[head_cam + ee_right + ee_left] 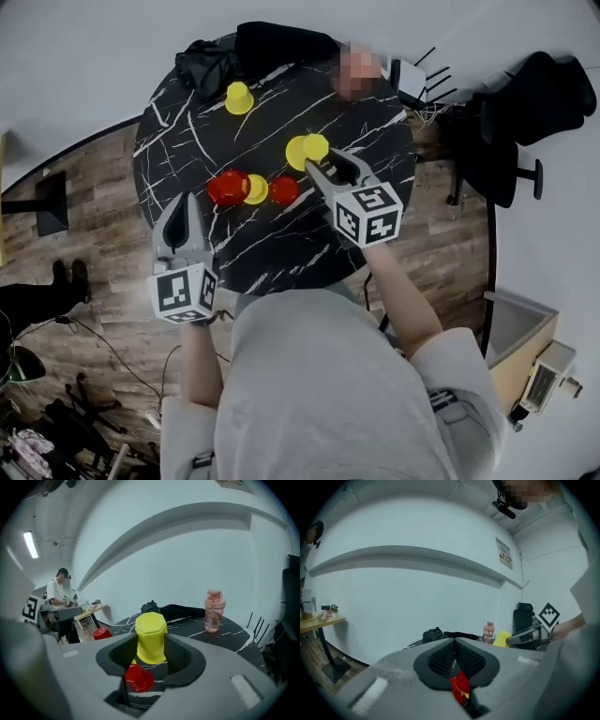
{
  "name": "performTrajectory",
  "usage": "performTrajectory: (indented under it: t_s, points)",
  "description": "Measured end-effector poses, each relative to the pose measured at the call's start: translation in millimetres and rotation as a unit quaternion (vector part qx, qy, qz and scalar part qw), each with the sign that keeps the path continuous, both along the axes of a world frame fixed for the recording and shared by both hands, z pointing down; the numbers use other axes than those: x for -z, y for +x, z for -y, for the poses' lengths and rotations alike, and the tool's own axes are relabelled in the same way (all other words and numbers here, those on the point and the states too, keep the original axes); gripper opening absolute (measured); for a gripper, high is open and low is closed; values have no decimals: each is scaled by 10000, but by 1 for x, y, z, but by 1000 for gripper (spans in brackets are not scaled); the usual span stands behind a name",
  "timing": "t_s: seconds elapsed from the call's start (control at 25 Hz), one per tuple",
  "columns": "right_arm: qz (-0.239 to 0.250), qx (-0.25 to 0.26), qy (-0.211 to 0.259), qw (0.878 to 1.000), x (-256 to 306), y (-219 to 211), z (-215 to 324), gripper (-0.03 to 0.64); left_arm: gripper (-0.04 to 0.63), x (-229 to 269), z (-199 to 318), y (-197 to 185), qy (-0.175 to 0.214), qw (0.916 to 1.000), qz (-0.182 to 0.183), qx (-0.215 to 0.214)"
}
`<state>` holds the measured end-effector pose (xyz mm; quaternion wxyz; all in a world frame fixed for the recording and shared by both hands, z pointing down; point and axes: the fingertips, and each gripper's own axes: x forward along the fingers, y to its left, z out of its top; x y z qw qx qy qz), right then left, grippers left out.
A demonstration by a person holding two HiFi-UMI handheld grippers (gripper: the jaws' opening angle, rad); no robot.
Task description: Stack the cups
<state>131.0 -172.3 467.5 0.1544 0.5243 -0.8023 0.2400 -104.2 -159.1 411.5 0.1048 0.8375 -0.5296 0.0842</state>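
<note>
Yellow octagonal cup (151, 632) sits clamped between right gripper (151, 645) jaws; left gripper (454, 644) jaws closed, empty.

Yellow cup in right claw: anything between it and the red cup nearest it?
Nothing visible. The yellow cup sits in the right claw, with the red cup close beside it on the table; only bare marble shows between. The left claw is shut, off to the side.

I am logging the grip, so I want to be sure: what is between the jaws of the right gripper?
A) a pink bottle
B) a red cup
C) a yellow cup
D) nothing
C: in the right gripper view, the right gripper presses on both sides of a yellow cup, which is upside down.
</note>
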Motion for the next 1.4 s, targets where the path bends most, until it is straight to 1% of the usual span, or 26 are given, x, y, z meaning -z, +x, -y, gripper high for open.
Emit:
performTrajectory:
  t_s: [0.32,0.72,0.96,1.24,1.4]
  points:
    - [-43,361,-104,9993,-2,-45,-36,175,6,0,1,5,14,9998,-45,-197]
    - [-493,673,-377,9958,-25,-85,-50,175,6,-4,-2,-1,-33,9995,-53,-312]
    - [-845,741,-433,9927,-37,-95,-50,176,6,-6,-4,-11,-58,9996,-37,-264]
    - [-1007,701,-483,9913,-44,-96,-46,179,6,-8,-5,-20,-78,9998,-30,-195]
    - [-1011,724,-499,9910,-47,-97,-47,183,6,-8,-6,-22,-80,9998,-16,-176]
